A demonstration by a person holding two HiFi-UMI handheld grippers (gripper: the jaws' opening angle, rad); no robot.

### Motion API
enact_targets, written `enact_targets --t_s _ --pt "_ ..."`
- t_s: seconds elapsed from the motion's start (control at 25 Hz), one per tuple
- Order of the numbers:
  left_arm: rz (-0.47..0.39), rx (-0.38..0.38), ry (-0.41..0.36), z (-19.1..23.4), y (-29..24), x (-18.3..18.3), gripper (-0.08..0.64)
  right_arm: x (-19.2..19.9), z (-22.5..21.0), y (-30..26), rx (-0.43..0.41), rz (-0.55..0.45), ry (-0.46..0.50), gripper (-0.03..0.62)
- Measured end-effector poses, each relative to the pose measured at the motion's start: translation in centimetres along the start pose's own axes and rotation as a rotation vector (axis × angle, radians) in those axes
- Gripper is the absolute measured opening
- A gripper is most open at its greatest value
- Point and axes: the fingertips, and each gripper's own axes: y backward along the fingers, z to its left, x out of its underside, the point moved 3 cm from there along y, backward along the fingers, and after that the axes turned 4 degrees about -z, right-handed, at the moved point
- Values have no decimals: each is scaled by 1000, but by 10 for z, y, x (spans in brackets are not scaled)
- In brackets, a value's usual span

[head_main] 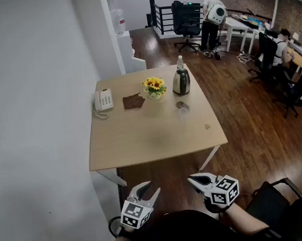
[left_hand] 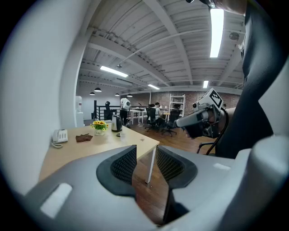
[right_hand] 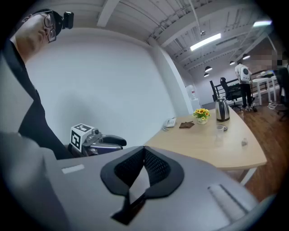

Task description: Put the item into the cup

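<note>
1. A plain white wall (head_main: 27, 106) fills the left side.
2. A dark wooden floor (head_main: 252, 131) spreads beneath a pale wood tabletop (head_main: 153, 139) on white legs.
3. At the far end stand a black railing (head_main: 162, 16), black office chairs (head_main: 187, 21), white desks (head_main: 238, 26) and a brick wall (head_main: 297, 12).
4. Long strip lights (left_hand: 216, 27) glow on the white beamed ceiling (left_hand: 135, 40).

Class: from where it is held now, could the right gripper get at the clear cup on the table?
Probably not yet. The right gripper hangs short of the table's near edge, and the cup stands past the middle. Bare tabletop lies between, so stepping forward should do.
</note>
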Motion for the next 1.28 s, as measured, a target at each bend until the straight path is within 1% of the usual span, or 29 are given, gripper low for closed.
enact_targets --t_s 0.36,0.72,0.96,1.12,1.28 --pt "8 15 -10 13 -5 1 147 -7 -11 -8 32 -14 8 8" --pt "21 45 -2 28 -29 0 161 -15 -41 -11 86 -14 -3 9" --pt "40 50 1 48 -71 -5 169 -27 -82 -22 71 -20 3 9" --pt "48 25 9 64 -103 -18 175 -40 -120 -35 51 -8 -6 9" --pt "57 5 13 84 -142 -28 180 -62 -160 -52 17 -7 15 9"
